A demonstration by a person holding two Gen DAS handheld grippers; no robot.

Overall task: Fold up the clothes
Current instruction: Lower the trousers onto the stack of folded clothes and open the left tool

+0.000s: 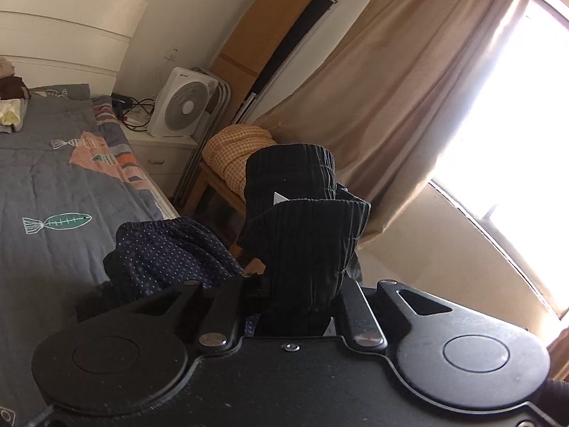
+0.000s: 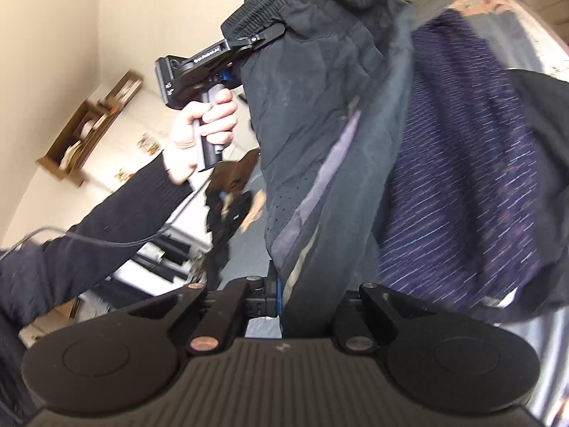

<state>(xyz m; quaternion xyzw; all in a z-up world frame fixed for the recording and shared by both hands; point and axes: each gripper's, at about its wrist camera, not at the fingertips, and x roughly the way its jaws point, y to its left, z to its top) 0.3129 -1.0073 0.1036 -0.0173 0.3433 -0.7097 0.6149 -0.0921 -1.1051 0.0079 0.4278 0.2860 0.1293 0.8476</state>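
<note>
I am carrying a pair of black shorts with a ribbed elastic waistband (image 1: 302,220) between my two grippers, clear of the grey bedspread printed with fish (image 1: 53,185). My left gripper (image 2: 265,37), seen at upper centre of the right wrist view, has its jaws closed on the waistband; in its own view the ribbed cloth stands up out of them at centre. My right gripper (image 2: 281,302) has its jaws fully closed on a lower fold of the same dark cloth, at bottom centre of its view.

To do this step well, I judge I should pull the two held points apart until the cloth hangs taut and flat, then lower it onto a bare stretch of bedspread, hem first, so it lands without creases. A navy garment with small pale dots (image 1: 167,252) hangs against the shorts and may be caught up with them; it ought to drop away before the laying down.

Much is unclear. My right fingertips are buried in fabric, so I cannot tell how many layers they pinch. The right view is blurred, and whether the dotted garment is held or only draped, I cannot say. The shorts' lower edge is cut off.
</note>
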